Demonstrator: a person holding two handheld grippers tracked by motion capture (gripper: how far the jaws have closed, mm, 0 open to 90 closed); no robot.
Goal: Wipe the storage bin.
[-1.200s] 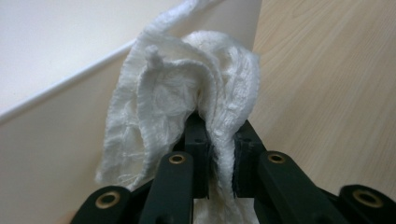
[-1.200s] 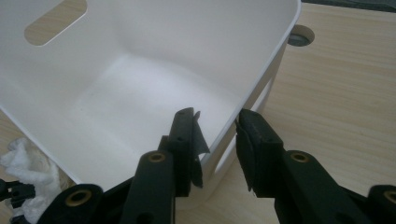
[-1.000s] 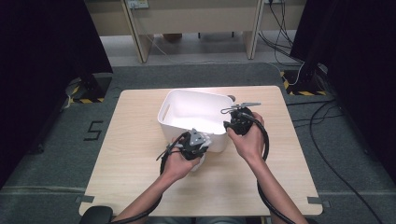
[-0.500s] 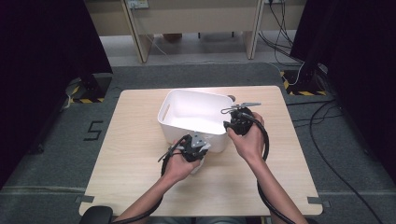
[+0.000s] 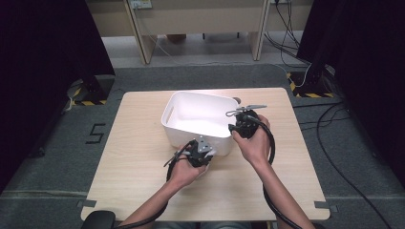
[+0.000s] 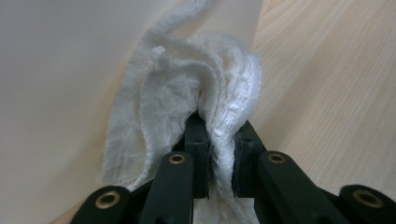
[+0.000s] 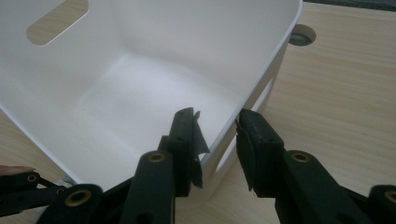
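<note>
Left gripper pinches the white cloth; press it flat against the tub wall while the right gripper, jaws astride the rim, steadies it

The bin is plain white inside and out, and the crumpled cloth beside it is white too, with a woven ribbed texture. Both grippers, left and right, are black with brass-coloured pins. The table is pale wood grain.
</note>
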